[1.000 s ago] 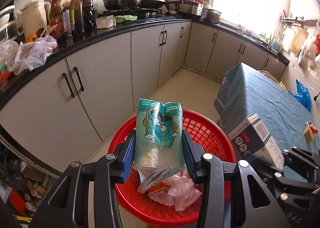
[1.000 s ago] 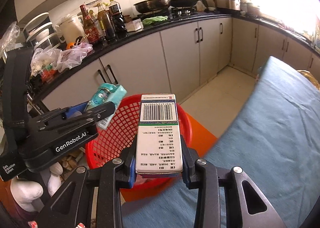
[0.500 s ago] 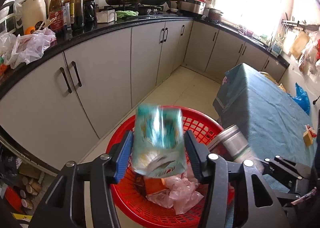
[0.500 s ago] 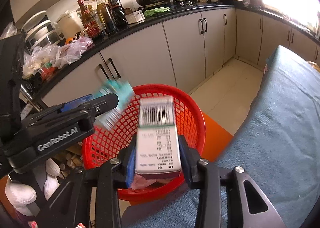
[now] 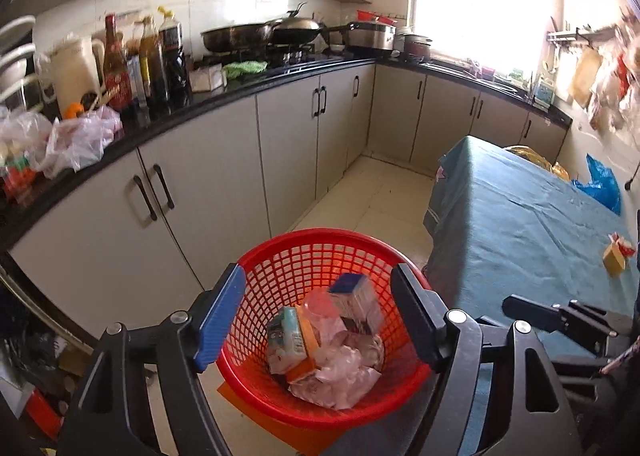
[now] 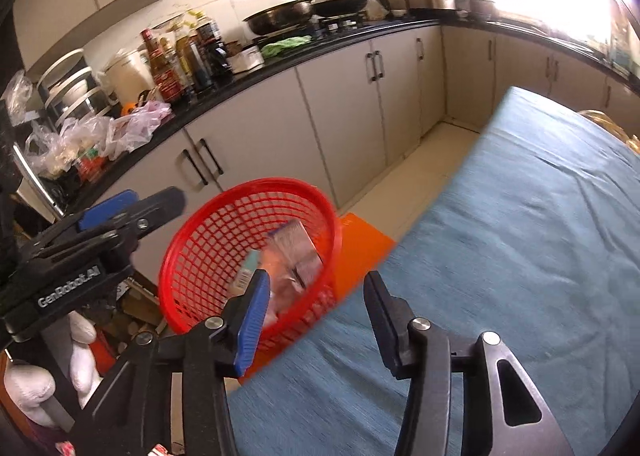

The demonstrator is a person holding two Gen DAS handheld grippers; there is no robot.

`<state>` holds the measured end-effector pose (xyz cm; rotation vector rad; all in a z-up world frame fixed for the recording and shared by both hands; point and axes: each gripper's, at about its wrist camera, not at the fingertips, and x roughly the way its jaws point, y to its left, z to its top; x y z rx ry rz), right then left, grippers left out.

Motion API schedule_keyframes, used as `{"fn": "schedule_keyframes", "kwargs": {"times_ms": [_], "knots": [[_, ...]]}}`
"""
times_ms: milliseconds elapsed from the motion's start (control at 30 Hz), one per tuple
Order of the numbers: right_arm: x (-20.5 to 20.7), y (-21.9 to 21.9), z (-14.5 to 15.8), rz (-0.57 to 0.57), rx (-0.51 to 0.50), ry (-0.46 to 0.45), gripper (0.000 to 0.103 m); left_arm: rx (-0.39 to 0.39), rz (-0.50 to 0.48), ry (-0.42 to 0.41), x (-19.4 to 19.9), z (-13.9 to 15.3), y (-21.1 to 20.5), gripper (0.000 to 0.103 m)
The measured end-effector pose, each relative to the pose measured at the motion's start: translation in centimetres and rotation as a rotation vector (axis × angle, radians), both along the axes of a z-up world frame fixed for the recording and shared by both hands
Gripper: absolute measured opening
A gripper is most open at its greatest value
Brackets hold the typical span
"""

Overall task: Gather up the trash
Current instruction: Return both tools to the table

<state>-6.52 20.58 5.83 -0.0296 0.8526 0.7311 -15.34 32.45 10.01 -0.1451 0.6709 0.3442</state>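
A red mesh basket (image 5: 280, 256) (image 6: 192, 240) stands on the floor beside the table. Inside it lie a teal packet (image 5: 286, 332), a white carton with a blue end (image 5: 354, 298) (image 6: 296, 252) and crumpled pink plastic (image 5: 340, 372). My left gripper (image 5: 318, 314) hovers over the basket, its jaws opening with nothing held between them. My right gripper (image 6: 316, 320) hangs at the table's edge by the basket, jaws opening too and empty. In the right wrist view the left gripper (image 6: 132, 211) shows at the left.
A table with a teal cloth (image 5: 520, 223) (image 6: 500, 256) fills the right side; a small yellow scrap (image 5: 614, 260) lies on it. An orange mat (image 6: 360, 244) lies under the basket. Grey cabinets (image 5: 224, 183) and a cluttered black counter (image 5: 120, 123) run behind.
Both grippers let go: the teal packet dropped from the left and the white carton from the right, and both now lie in the red basket. The jaws of both stand wider apart.
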Motion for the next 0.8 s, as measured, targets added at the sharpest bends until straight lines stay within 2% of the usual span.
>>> {"fn": "schedule_keyframes", "kwargs": {"times_ms": [367, 800], "knots": [[-1.3, -8.8, 0.5, -0.132, -0.001, -0.008, 0.058, 0.051, -0.087, 0.000, -1.0, 0.7, -7.0, 0.077], [-1.7, -20.7, -0.7, -0.321, 0.001, 0.025, 0.059, 0.069, -0.199, 0.022, 0.4, 0.5, -14.7, 0.077]]}}
